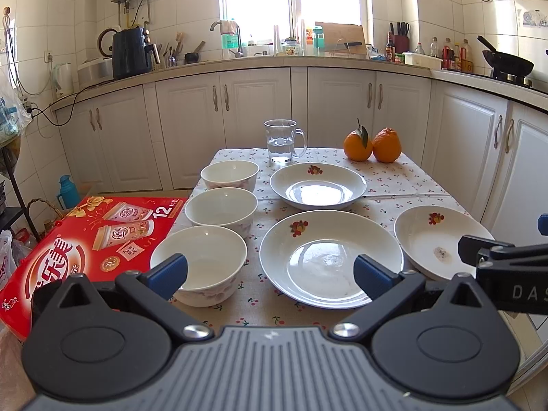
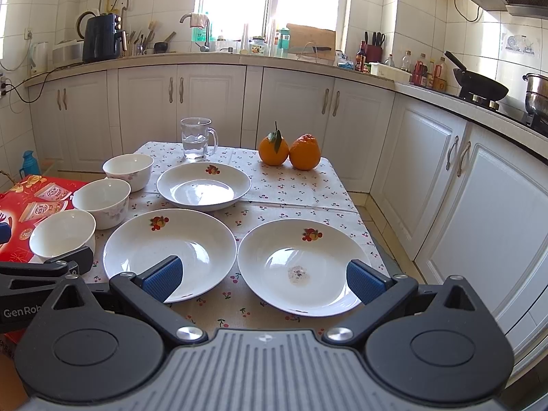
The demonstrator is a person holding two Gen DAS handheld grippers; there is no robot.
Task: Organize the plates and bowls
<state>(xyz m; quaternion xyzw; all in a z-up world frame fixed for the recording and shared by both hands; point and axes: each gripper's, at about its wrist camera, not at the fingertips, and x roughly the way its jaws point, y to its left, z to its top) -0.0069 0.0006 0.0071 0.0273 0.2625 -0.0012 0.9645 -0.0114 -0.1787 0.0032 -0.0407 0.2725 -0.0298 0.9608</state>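
Note:
Three white bowls stand in a line down the table's left side: near bowl [image 1: 202,263], middle bowl [image 1: 221,207], far bowl [image 1: 229,174]. Three white plates with fruit prints lie to their right: far plate [image 1: 318,185], middle plate [image 1: 330,257], right plate [image 1: 441,239] with a small stain. My left gripper [image 1: 270,274] is open and empty, held above the near edge between the near bowl and the middle plate. My right gripper [image 2: 265,279] is open and empty, held over the gap between the middle plate [image 2: 169,250] and the right plate [image 2: 301,263].
A glass mug of water [image 1: 282,140] and two oranges [image 1: 371,144] stand at the table's far edge. A red carton [image 1: 85,239] sits just left of the table. White cabinets and a cluttered counter run behind and to the right.

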